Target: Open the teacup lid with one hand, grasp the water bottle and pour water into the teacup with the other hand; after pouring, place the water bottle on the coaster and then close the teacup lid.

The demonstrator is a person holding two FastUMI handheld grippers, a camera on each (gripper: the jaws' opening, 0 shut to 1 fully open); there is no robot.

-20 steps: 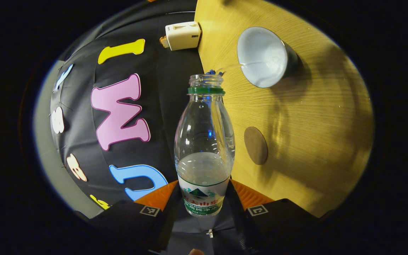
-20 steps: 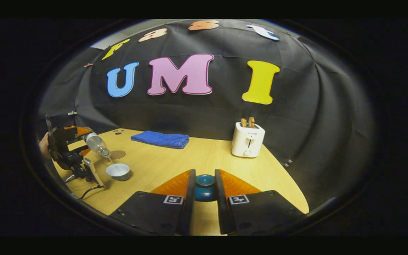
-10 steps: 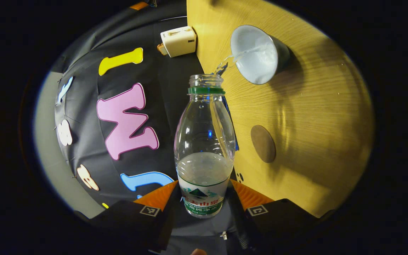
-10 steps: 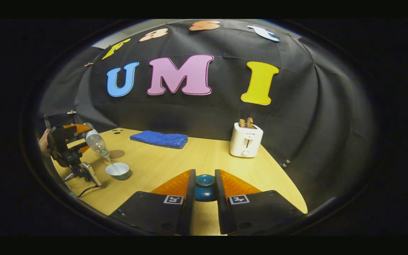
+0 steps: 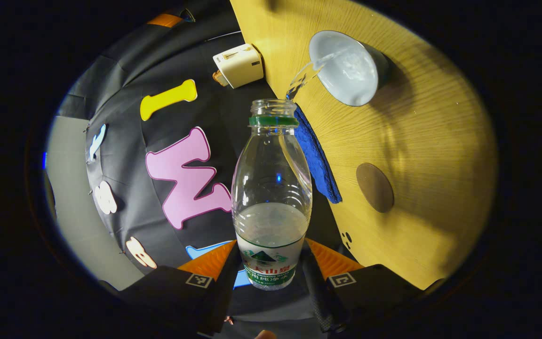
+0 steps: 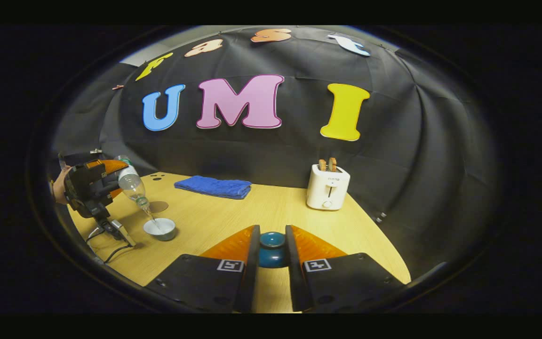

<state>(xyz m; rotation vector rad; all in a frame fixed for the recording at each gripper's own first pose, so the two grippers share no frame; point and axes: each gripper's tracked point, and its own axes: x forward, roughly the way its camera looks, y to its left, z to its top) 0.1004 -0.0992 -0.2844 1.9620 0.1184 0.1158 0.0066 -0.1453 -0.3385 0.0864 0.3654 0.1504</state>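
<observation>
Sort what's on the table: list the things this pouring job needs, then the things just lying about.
Job: bottle in left gripper, pouring; teacup; lid in right gripper; coaster.

Lying about: blue towel; toaster.

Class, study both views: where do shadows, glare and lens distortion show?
Left gripper view: the teacup throws a dark shadow across the table; small glints sit on the water bottle. Right gripper view: the fisheye bends the table's edge, and the toaster is evenly lit.
</observation>
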